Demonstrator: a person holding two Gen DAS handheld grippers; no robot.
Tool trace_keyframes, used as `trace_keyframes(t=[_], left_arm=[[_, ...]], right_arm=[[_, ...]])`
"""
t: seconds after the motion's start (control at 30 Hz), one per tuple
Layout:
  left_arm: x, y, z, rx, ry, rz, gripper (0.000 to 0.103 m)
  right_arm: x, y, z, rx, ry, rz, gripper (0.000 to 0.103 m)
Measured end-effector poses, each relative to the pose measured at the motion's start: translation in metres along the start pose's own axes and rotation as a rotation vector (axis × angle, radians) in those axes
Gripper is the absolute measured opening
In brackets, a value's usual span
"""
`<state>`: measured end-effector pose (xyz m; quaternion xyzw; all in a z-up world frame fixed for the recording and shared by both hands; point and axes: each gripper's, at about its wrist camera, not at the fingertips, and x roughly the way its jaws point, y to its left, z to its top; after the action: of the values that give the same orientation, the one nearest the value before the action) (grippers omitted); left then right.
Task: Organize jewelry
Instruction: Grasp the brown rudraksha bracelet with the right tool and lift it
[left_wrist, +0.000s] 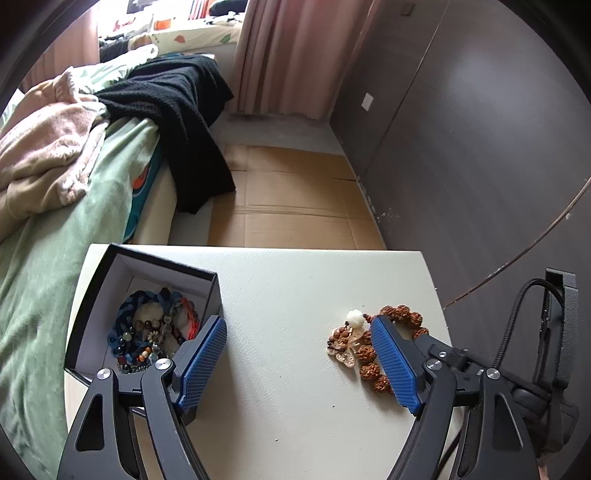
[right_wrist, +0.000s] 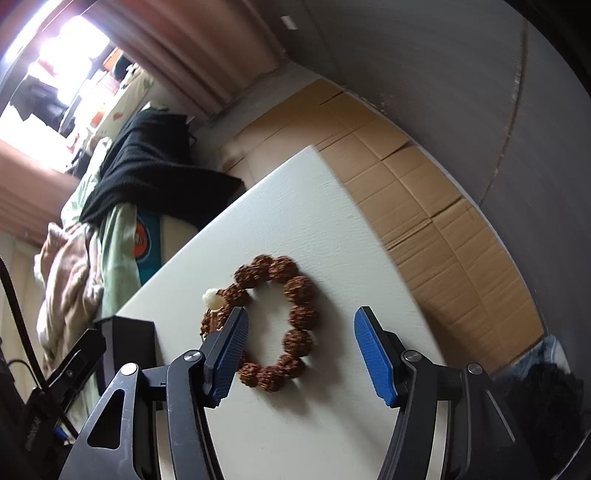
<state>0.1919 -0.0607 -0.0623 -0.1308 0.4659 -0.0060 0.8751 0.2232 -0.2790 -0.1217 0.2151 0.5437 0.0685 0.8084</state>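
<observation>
Most jewelry already lies in the box; right of it, the bead bracelet remains on the table, both grippers spread wide, empty.

No legible text, labels, brands or numbers found. Round orange emblem on teal fabric at the bed's edge shows blurred markings, unreadable. Distant shelf items by the window too washed out to read.

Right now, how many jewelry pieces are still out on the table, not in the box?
2: a brown bead bracelet between the open right gripper's fingers, and a small beaded piece touching its left side.
</observation>
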Motion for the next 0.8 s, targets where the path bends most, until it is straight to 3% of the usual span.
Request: trace_keyframes(t=[0.1, 0.17, 0.27, 0.4, 0.67, 0.8], left_arm=[[0.000, 0.001, -0.002, 0.007, 0.006, 0.011, 0.081], [-0.002, 0.001, -0.004, 0.013, 0.005, 0.019, 0.081], [-0.003, 0.003, -0.005, 0.013, 0.007, 0.026, 0.081], [-0.005, 0.007, -0.004, 0.000, 0.003, 0.035, 0.081], [0.003, 0.000, 0.000, 0.020, 0.023, 0.016, 0.056], [0.012, -0.013, -0.001, 0.058, 0.041, 0.004, 0.044]], right_arm=[[0.011, 0.007, -0.003, -0.040, 0.025, -0.034, 0.040], [0.013, 0.015, -0.006, -0.108, 0.008, -0.130, 0.027], [0.016, 0.018, -0.011, -0.156, 0.005, -0.166, 0.024], [0.010, 0.003, -0.013, -0.087, 0.020, -0.049, 0.020], [-0.035, 0.002, -0.010, -0.033, -0.053, 0.212, 0.020], [-0.049, 0.001, -0.007, -0.013, -0.084, 0.249, 0.020]])
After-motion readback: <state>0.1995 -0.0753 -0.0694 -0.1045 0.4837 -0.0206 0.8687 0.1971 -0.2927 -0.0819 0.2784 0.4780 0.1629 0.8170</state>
